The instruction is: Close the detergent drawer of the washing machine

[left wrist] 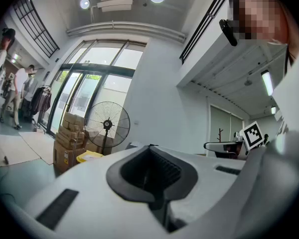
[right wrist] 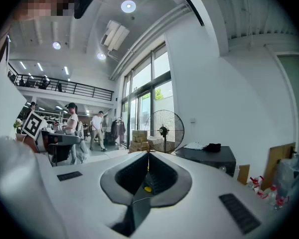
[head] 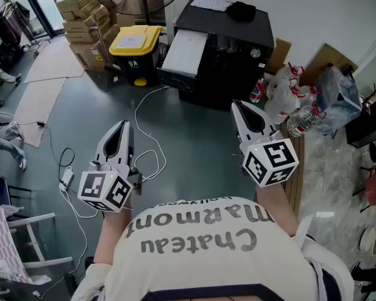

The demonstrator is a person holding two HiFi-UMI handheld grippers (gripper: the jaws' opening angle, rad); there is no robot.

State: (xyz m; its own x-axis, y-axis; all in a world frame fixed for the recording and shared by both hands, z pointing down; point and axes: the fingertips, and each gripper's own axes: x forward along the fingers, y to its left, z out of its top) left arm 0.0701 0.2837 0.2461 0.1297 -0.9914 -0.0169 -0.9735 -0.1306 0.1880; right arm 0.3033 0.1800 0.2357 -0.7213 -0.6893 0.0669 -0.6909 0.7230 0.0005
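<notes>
Both tools are pressed together, pinching nothing: left tool (head: 121, 125); right tool (head: 237, 105); black washing machine (head: 229, 55) stands well ahead of both.

washing machine (head: 235, 55): black casing, smooth, I see a faint sheen
boxes (head: 81, 11): brown cardboard, matt
bin lid (head: 136, 37): yellow plastic
floor (head: 194, 143): grey, smooth, slightly glossy
left gripper (head: 121, 125), right gripper (head: 237, 105): white matt plastic

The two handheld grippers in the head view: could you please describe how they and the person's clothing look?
The left gripper and the right gripper are white, tapering plastic shells with black ribbed inner pads. The left cube and the right cube are white with black square markers. The person wears a pale T-shirt with dark lettering.
</notes>
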